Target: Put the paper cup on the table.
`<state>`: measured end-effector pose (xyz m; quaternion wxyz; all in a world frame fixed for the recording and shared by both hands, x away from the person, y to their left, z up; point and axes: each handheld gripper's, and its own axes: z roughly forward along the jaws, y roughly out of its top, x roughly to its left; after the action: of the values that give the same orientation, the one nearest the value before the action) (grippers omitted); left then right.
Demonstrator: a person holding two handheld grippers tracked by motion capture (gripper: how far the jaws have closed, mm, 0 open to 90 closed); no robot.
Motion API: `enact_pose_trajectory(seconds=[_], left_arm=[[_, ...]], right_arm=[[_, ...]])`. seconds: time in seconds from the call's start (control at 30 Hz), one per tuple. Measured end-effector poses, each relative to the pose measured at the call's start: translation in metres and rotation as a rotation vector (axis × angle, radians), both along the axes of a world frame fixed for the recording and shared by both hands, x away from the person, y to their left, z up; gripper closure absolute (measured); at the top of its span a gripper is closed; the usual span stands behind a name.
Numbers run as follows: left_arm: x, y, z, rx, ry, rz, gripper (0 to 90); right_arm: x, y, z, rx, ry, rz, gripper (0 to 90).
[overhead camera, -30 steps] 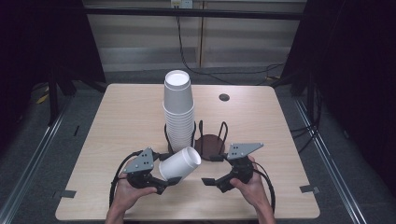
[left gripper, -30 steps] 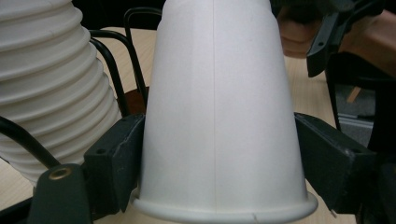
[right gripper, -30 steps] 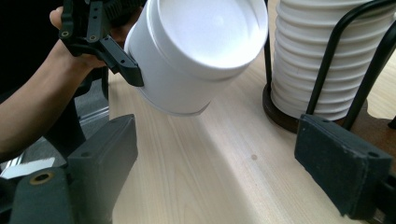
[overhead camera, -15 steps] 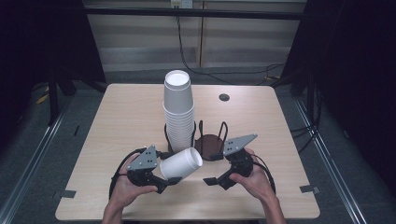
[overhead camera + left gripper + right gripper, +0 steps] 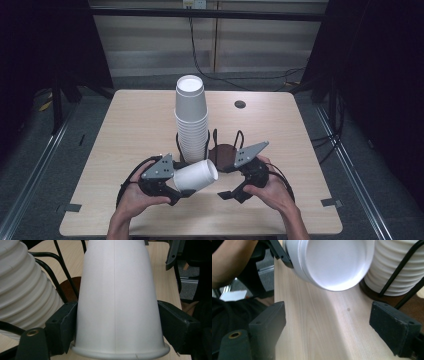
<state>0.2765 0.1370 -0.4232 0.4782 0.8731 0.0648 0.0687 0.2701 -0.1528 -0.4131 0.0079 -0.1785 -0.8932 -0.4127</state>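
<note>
We see left gripper (image 5: 177,192) clamped on white paper cup (image 5: 196,175), cup lying sideways above table (image 5: 125,130), closed base toward 2 o'clock. Right gripper (image 5: 231,194) at cup's 3 o'clock, jaws wide, nothing between pads. Cup stack (image 5: 191,120) in black wire holder (image 5: 225,150) at 12 o'clock of held cup, near.
</note>
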Motion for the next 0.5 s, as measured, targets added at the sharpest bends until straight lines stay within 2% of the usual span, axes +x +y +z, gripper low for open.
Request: enact_pose_trajectory(seconds=[0.03, 0.07, 0.13, 0.27, 0.43, 0.5], left_arm=[[0.001, 0.000, -0.001, 0.010, -0.003, -0.006, 20.6], [0.001, -0.001, -0.001, 0.011, 0.001, -0.008, 20.6], [0.001, -0.002, -0.002, 0.023, 0.003, -0.016, 20.6], [-0.002, -0.007, -0.001, 0.049, 0.001, -0.033, 20.7], [-0.002, -0.016, 0.000, 0.089, -0.008, -0.052, 20.8], [-0.002, -0.019, 0.000, 0.109, -0.013, -0.061, 20.8]], right_arm=[[0.001, 0.000, -0.001, -0.005, 0.000, 0.001, 13.5], [0.001, 0.001, -0.002, -0.013, 0.020, 0.013, 13.8], [0.002, 0.002, -0.003, -0.033, 0.008, 0.004, 13.5], [0.001, 0.004, -0.004, -0.049, 0.017, 0.014, 13.5], [0.002, 0.009, -0.005, -0.119, 0.056, 0.054, 14.2], [0.004, 0.010, -0.006, -0.122, 0.064, 0.051, 14.5]])
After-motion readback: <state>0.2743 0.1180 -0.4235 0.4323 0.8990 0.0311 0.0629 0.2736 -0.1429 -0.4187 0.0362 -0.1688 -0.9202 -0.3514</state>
